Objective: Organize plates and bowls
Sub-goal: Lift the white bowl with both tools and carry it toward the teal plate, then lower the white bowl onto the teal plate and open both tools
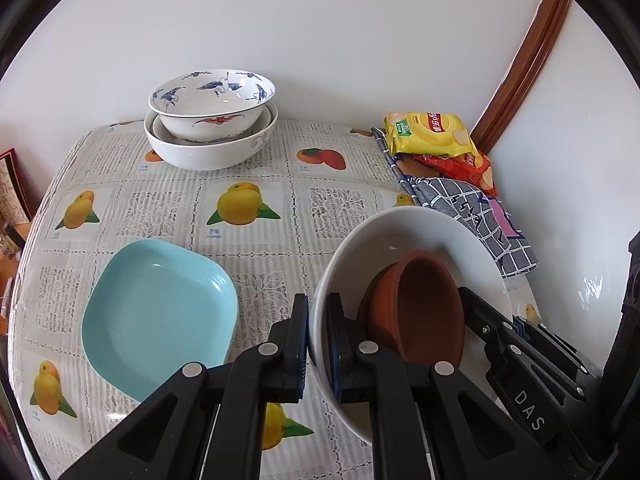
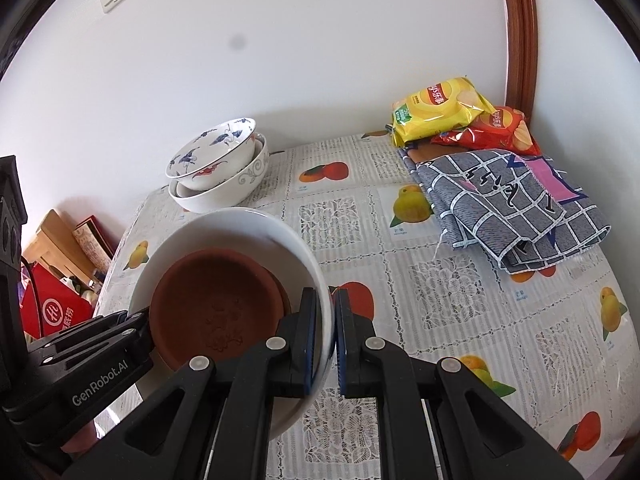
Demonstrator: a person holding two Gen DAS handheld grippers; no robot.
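Note:
A large white bowl (image 1: 404,236) holds brown clay dishes (image 1: 420,304) nested inside it. My left gripper (image 1: 318,344) is shut on the bowl's left rim. My right gripper (image 2: 326,340) is shut on the bowl's (image 2: 224,220) right rim, and it shows in the left wrist view (image 1: 520,340) too. The bowl is tilted and held above the table. The clay dishes (image 2: 212,304) lean inside it. A light blue square plate (image 1: 160,316) lies on the table to the left. A stack of patterned white bowls (image 1: 212,120) stands at the back, also seen in the right wrist view (image 2: 220,172).
The table has a fruit-print cloth (image 2: 440,288). A yellow chip bag (image 2: 436,108) lies on a red one (image 2: 500,128) at the back right, by a folded blue checked cloth (image 2: 512,204). A white wall runs behind. Boxes and a red bag (image 2: 56,304) stand beyond the left edge.

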